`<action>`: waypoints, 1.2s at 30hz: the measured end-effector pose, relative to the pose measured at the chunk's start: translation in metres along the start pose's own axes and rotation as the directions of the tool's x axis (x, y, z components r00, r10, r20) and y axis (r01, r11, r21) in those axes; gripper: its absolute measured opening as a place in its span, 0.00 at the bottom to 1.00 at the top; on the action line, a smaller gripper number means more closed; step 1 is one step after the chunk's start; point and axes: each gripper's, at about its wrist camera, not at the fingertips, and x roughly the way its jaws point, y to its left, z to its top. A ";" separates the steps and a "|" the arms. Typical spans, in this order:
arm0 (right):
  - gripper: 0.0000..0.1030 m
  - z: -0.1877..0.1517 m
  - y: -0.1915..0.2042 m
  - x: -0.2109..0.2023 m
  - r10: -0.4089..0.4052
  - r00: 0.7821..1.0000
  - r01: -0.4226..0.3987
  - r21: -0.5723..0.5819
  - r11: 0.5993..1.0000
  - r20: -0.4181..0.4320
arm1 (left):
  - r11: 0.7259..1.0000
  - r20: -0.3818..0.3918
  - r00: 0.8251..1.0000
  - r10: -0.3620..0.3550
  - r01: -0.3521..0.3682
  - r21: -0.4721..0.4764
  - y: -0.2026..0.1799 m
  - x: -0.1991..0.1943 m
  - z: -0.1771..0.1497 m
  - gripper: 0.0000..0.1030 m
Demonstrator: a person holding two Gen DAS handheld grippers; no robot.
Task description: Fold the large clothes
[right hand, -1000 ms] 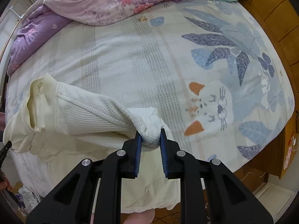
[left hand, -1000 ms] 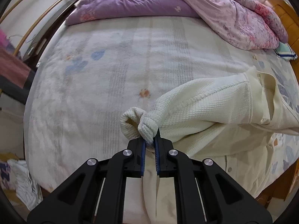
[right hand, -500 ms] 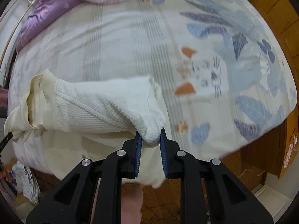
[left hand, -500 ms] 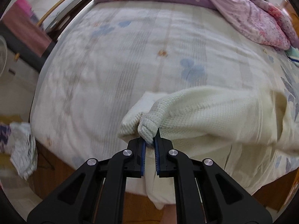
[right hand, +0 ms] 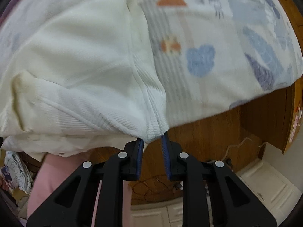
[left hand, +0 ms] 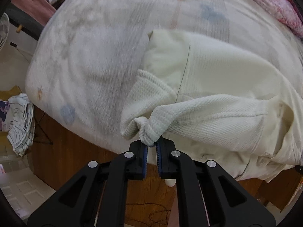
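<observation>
A cream waffle-knit garment (left hand: 208, 71) lies folded over on the patterned bed sheet (left hand: 90, 56), near the bed's front edge. My left gripper (left hand: 151, 143) points down with a bunched corner of the knit pinched at its tips. Its jaws are opening. In the right wrist view the same garment (right hand: 75, 47) spreads to the left, and my right gripper (right hand: 152, 141) has the ribbed corner between its tips. Those jaws are also opening, with floor showing through the gap behind the cloth. Both corners hang just past the edge of the bed (right hand: 217, 28).
The wooden bed frame (left hand: 72, 151) drops to a wood floor below both grippers. A crumpled striped cloth (left hand: 20, 121) lies on the floor at left, beside a fan (left hand: 3, 30). A pink quilt (left hand: 274, 1) lies at the far right. A person's pink-clad leg (right hand: 56, 179) and floor cables (right hand: 151, 185) are close.
Both grippers have come down and back toward the bed's front edge, drawing the garment's held corners over its lower layer. The gaps between both pairs of pads have widened slightly.
</observation>
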 end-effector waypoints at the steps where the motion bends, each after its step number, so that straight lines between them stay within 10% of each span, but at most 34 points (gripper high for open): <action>1: 0.22 0.000 0.001 0.004 -0.002 1.000 0.002 -0.005 1.000 -0.020 | 1.000 -0.023 1.000 0.005 -0.005 0.003 0.001 0.002 -0.001 0.12; 5: 0.75 -0.007 0.004 -0.010 0.023 1.000 -0.023 -0.030 0.999 -0.020 | 1.000 -0.034 0.999 -0.026 0.025 -0.015 0.010 -0.007 -0.005 0.36; 6: 0.76 -0.010 0.004 -0.019 0.031 1.000 -0.031 -0.038 0.999 -0.005 | 1.000 -0.037 0.999 -0.024 0.023 -0.019 0.011 -0.009 -0.004 0.51; 14: 0.76 0.002 0.024 -0.086 0.209 0.970 -0.201 -0.076 0.977 0.121 | 0.995 0.056 0.994 -0.093 0.091 0.028 -0.012 -0.050 0.013 0.56; 24: 0.76 0.090 0.148 -0.032 0.359 0.931 -0.364 -0.192 0.911 -0.059 | 0.944 -0.067 0.948 -0.310 0.315 0.094 -0.094 0.019 0.072 0.56; 26: 0.70 0.092 0.170 -0.012 0.299 0.948 -0.317 -0.232 0.920 -0.109 | 0.941 -0.150 0.937 -0.315 0.329 0.077 -0.098 0.040 0.069 0.46; 28: 0.35 0.090 0.179 0.004 0.259 0.956 -0.286 -0.257 0.923 -0.136 | 0.943 -0.223 0.924 -0.312 0.330 0.049 -0.094 0.056 0.059 0.24; 36: 0.21 0.019 0.160 0.004 0.245 0.945 -0.304 -0.300 0.905 -0.217 | 0.943 -0.342 0.898 -0.275 0.322 0.086 -0.081 0.059 -0.008 0.14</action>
